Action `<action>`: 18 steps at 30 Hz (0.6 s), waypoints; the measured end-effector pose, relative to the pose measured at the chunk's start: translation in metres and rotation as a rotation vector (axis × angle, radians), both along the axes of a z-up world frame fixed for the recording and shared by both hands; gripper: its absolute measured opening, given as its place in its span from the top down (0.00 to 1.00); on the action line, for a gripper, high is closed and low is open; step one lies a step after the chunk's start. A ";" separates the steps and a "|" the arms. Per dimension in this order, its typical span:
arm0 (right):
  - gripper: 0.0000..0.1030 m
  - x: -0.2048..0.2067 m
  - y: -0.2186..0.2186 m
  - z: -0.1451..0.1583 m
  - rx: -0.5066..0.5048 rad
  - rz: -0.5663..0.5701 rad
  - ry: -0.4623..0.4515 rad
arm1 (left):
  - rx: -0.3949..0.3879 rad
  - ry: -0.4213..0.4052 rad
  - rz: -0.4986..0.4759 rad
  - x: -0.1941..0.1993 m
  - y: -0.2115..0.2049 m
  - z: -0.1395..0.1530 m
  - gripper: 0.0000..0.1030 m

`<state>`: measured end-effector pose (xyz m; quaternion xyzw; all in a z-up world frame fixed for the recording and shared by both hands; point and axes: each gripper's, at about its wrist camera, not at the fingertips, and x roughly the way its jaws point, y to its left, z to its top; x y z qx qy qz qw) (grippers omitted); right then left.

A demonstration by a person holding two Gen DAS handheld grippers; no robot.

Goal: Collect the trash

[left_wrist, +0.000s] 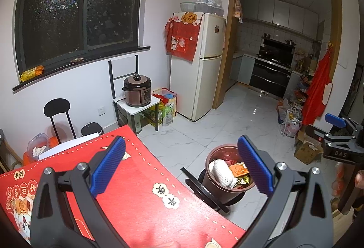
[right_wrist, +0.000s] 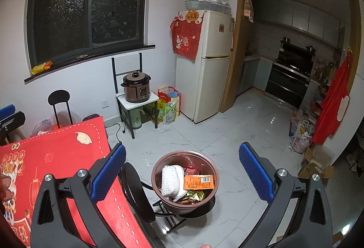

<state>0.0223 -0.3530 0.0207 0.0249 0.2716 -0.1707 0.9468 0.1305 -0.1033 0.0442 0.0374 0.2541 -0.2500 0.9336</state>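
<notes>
I have both tools up above the brown trash bin (right_wrist: 185,179), which sits on a black folding chair beside the corner of the red tablecloth (left_wrist: 141,191). My left gripper (left_wrist: 182,166) is spread wide and carries nothing; it hangs over the cloth's edge, the bin just off its right finger. My right gripper (right_wrist: 182,170) is equally wide apart and empty, with the bin framed straight between its blue pads (right_wrist: 109,170).

The bin already holds a white foam net sleeve (right_wrist: 169,179), an orange packet (right_wrist: 199,182) with a barcode, and greenish-gold wrappers (right_wrist: 194,195) below them. The cloth I can see near the bin looks bare, though most of the table is hidden behind the tongs, so I cannot say whether more rubbish waits there.

My worry is the bin's footing: it rests on a small round seat, so a knock from either finger as I drop down could tip it onto the white tile floor (right_wrist: 216,141). The foam sleeve stands high at the rim and might spring out if nudged.

Readable writing: "DAS" on the right gripper's frame in the left view. The Chinese characters on the cloth and the packet's print are too small or skewed to read reliably.
</notes>
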 end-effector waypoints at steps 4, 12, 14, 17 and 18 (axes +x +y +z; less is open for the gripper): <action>0.05 0.000 -0.002 0.000 0.003 -0.005 0.000 | 0.000 0.000 0.000 0.000 0.000 0.000 0.06; 0.05 -0.003 -0.005 0.000 0.007 -0.014 -0.002 | 0.001 -0.001 -0.002 0.000 -0.002 0.000 0.06; 0.05 -0.004 -0.006 0.000 0.007 -0.017 -0.002 | 0.001 0.000 -0.005 -0.001 -0.003 0.000 0.06; 0.05 -0.004 -0.007 -0.001 0.007 -0.019 -0.001 | 0.002 -0.001 -0.007 -0.003 -0.005 -0.002 0.06; 0.05 -0.004 -0.008 -0.001 0.008 -0.020 -0.002 | 0.002 -0.001 -0.008 -0.003 -0.005 -0.002 0.06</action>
